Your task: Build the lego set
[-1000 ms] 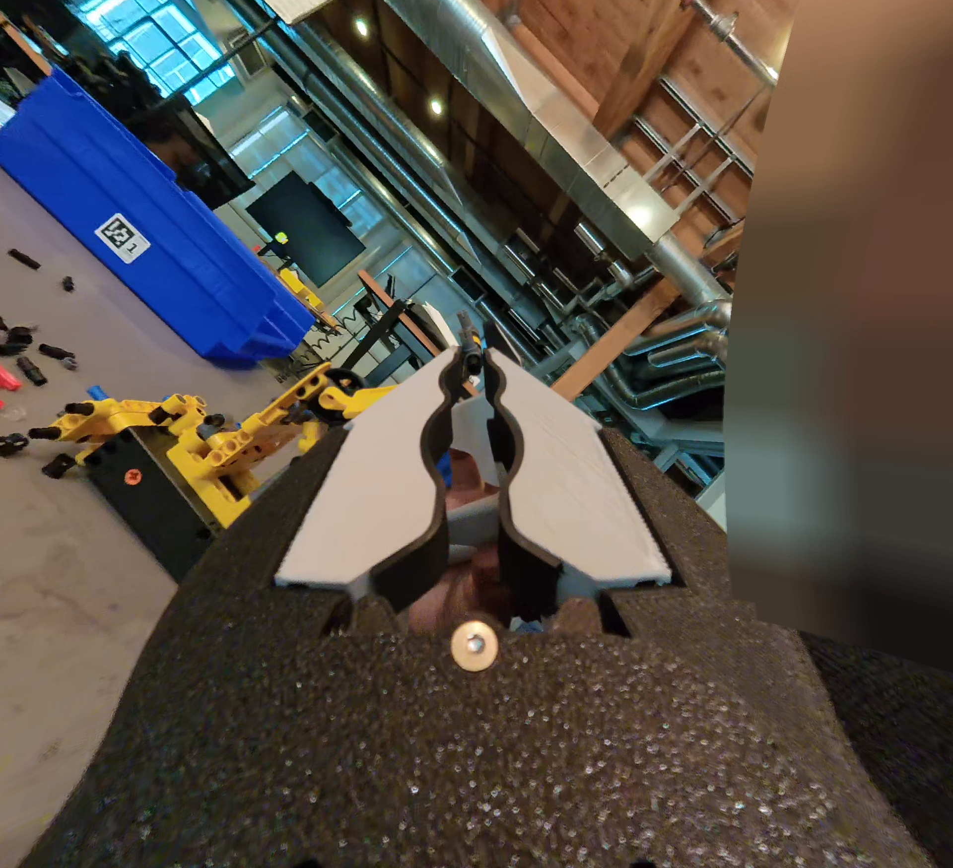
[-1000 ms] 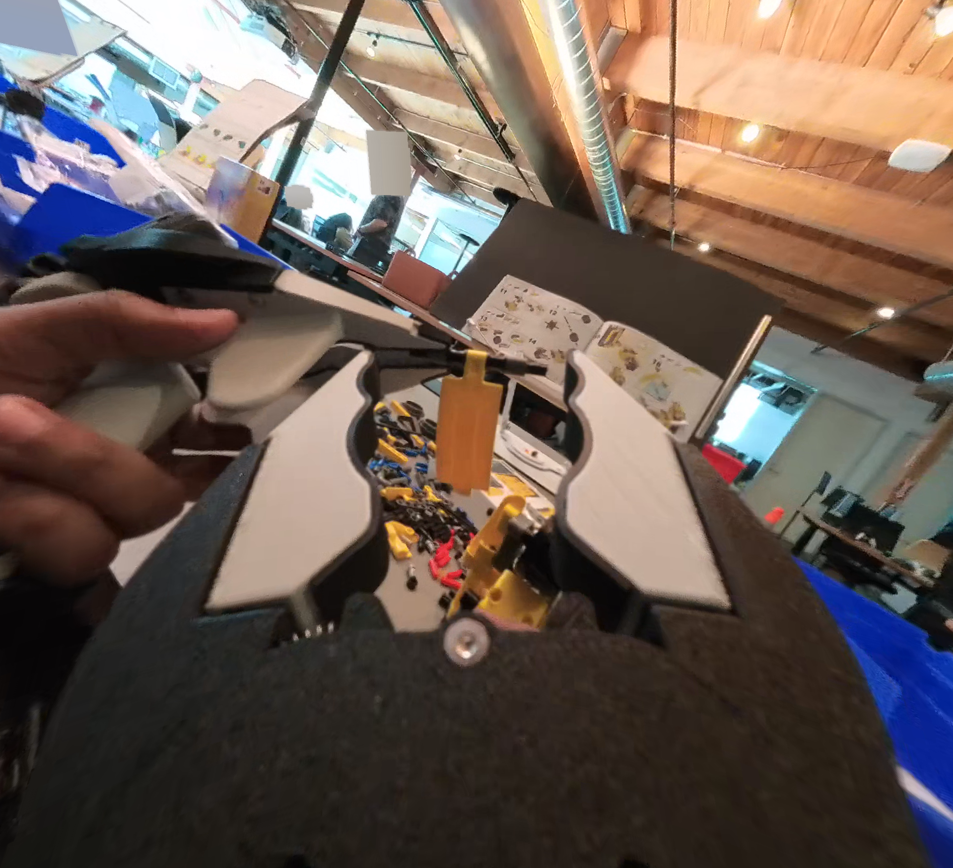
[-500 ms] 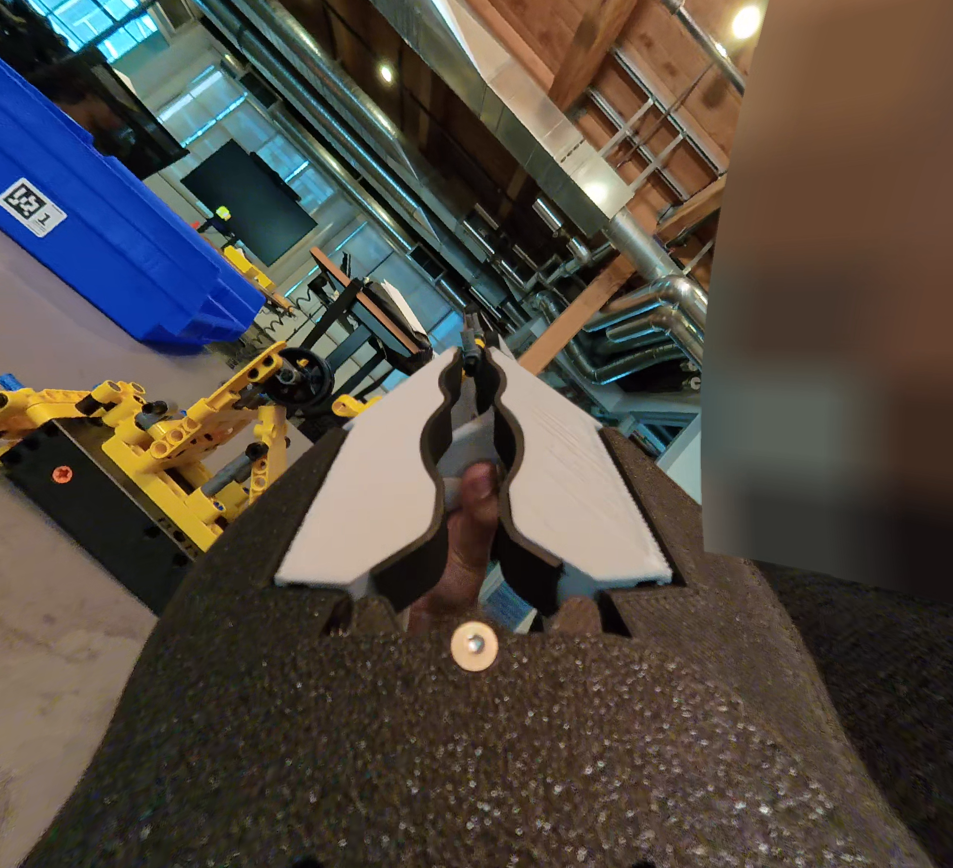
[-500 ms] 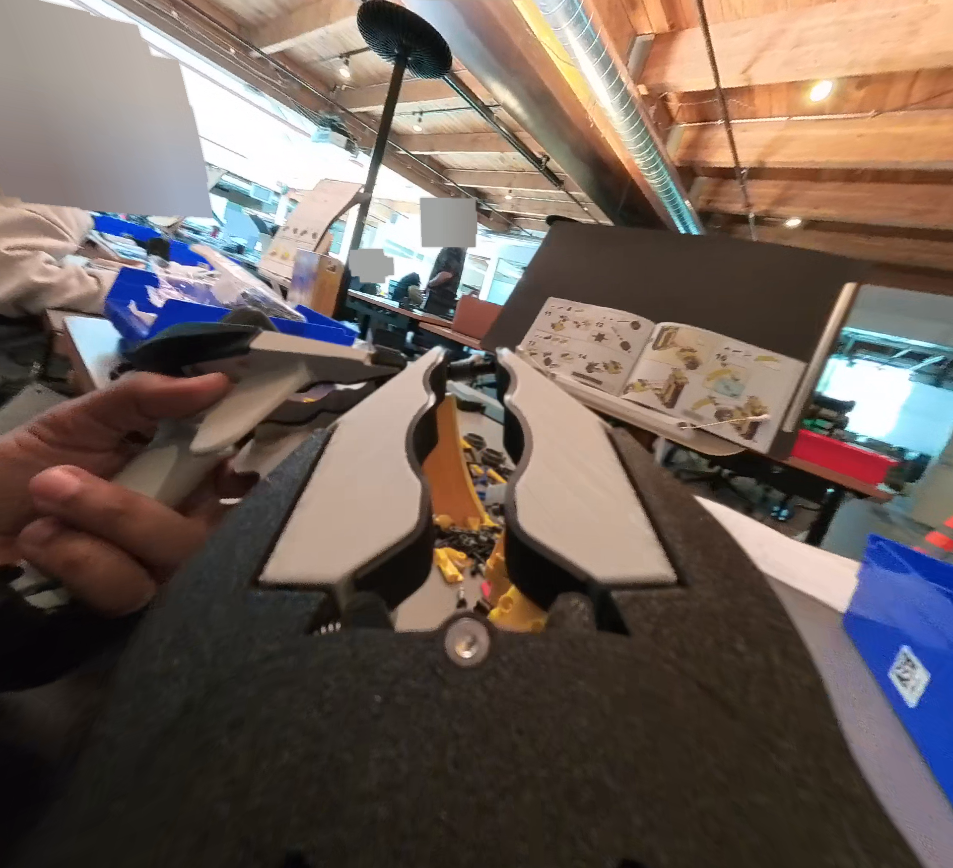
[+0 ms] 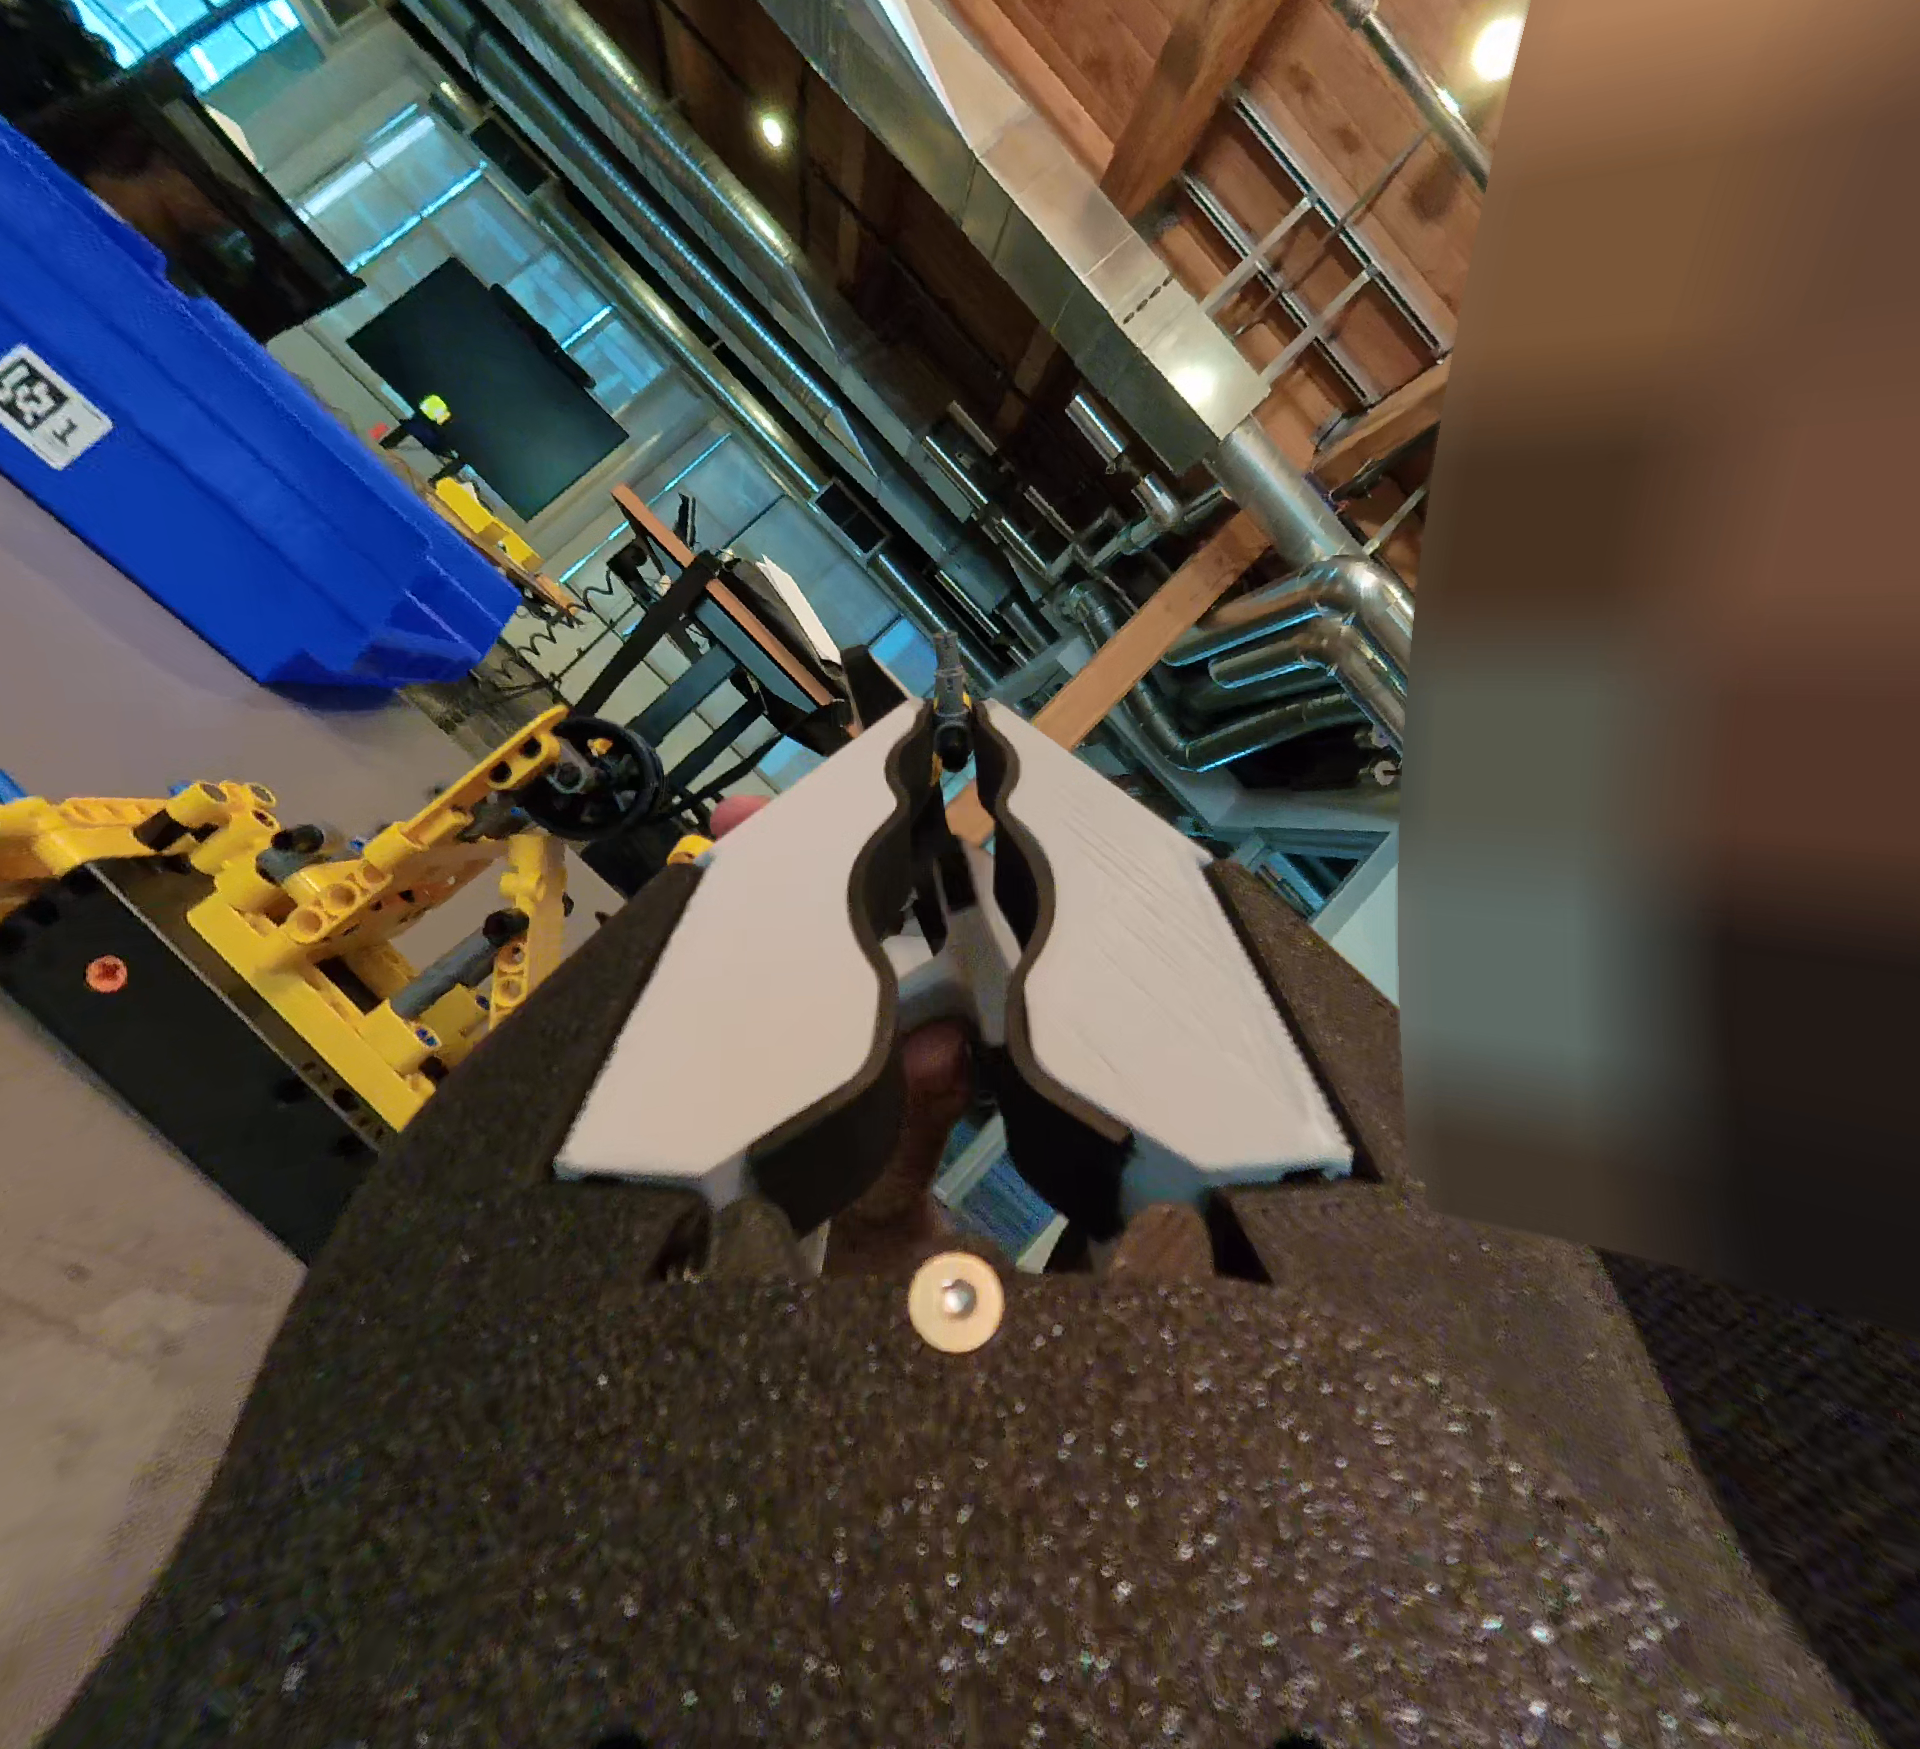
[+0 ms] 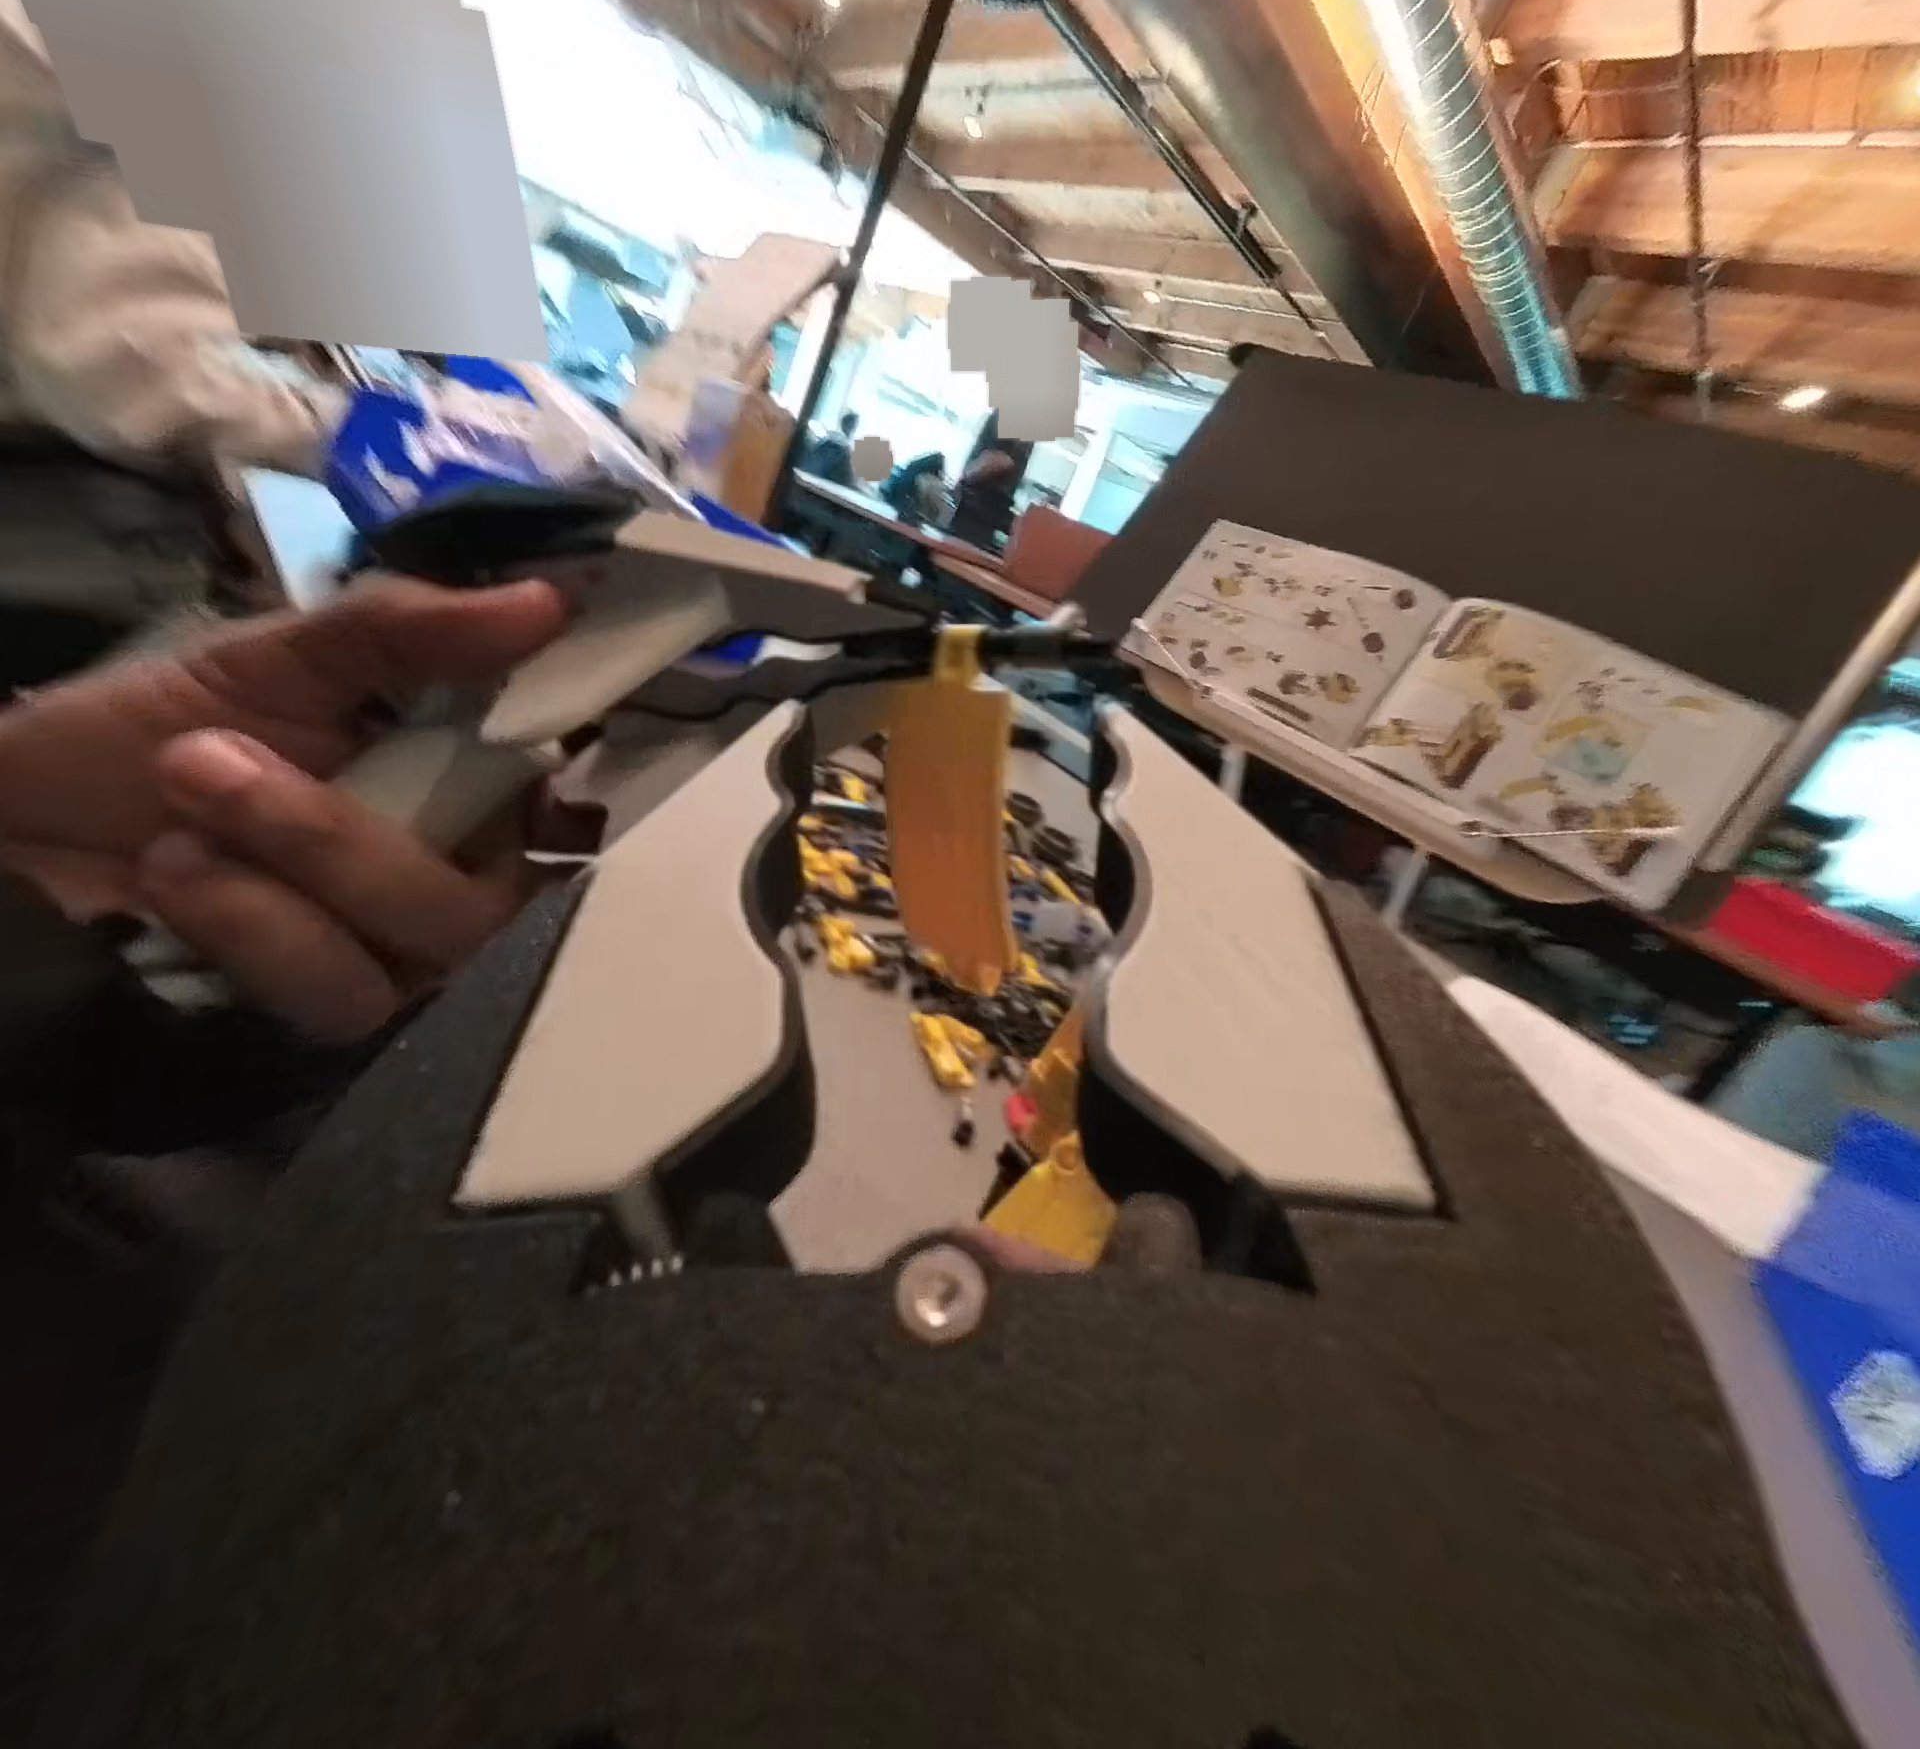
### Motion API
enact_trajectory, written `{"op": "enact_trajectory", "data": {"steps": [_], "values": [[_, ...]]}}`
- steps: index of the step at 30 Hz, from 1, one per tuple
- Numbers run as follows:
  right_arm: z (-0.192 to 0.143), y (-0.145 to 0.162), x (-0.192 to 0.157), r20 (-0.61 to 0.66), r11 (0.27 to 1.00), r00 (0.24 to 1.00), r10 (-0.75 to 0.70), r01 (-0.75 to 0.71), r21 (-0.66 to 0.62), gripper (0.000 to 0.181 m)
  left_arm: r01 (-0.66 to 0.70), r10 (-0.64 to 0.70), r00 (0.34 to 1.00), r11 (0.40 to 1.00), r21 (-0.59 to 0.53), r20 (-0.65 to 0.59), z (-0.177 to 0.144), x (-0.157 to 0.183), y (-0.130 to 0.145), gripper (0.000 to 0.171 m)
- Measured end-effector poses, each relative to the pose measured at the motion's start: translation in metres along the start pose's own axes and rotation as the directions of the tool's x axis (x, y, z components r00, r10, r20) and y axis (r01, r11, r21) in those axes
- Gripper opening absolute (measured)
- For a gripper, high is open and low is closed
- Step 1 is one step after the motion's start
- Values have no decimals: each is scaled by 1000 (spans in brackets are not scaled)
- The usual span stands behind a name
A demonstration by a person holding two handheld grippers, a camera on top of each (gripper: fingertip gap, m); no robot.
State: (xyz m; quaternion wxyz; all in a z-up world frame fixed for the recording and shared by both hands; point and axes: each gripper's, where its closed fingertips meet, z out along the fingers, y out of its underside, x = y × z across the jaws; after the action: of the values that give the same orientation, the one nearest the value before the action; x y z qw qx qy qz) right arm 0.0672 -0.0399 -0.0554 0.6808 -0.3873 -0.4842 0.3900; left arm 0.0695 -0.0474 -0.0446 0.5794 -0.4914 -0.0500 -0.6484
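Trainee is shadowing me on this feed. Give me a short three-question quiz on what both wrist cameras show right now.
1. True or false: the right gripper is clamped shut on the yellow panel.
2. What does the left gripper pinch at its tips? A: a black axle. B: a red brick. C: a sheet of paper.
3. Fill in: the bin beyond the yellow model is ____ in colour.

Key: 1 false, the right gripper's jaws stand apart either side of the yellow panel; 2 A; 3 blue.

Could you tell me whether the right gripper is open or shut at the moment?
Open. The right gripper has a wide gap between its fingers, and the yellow piece hangs there from the left gripper.
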Motion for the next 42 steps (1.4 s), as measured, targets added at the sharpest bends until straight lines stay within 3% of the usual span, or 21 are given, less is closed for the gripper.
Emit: {"op": "enact_trajectory", "data": {"steps": [2,4,9,15,19,25,27,33,34,36,42], "values": [[5,6,0,-68,990,989,-132,128,-58,51,23,-23,1000,1000,-2,7,2,-3,3,6],[6,7,1,-106,969,966,-237,227,-92,27,37,-37,999,999,6,7,2,-4,3,6],[2,2,4,-68,979,980,-187,181,-92,25,-70,70,997,997,-39,15,-3,-2,3,8],[-11,5,-18,272,992,962,-4,38,-120,24,-195,212,975,960,-199,72,-17,-9,1,23],[-26,16,-37,477,977,875,76,30,-209,24,-68,81,997,930,-360,20,-25,-9,18,23],[-43,24,-59,662,958,741,115,94,-272,23,215,-249,968,799,-561,16,-33,-6,60,24],[-46,26,-62,687,951,713,143,92,-294,24,239,-288,958,772,-589,11,-33,-5,69,24],[-52,29,-65,720,939,663,203,77,-336,20,193,-237,971,747,-636,17,-35,-8,80,20],[-52,31,-64,717,935,666,203,84,-343,12,183,-216,976,743,-644,27,-36,-10,83,15],[-53,36,-63,713,920,669,210,112,-375,12,149,-158,986,744,-651,46,-37,-17,88,11],[-46,39,-52,633,910,753,180,117,-398,21,145,-141,988,789,-598,54,-34,-20,79,8]]}}
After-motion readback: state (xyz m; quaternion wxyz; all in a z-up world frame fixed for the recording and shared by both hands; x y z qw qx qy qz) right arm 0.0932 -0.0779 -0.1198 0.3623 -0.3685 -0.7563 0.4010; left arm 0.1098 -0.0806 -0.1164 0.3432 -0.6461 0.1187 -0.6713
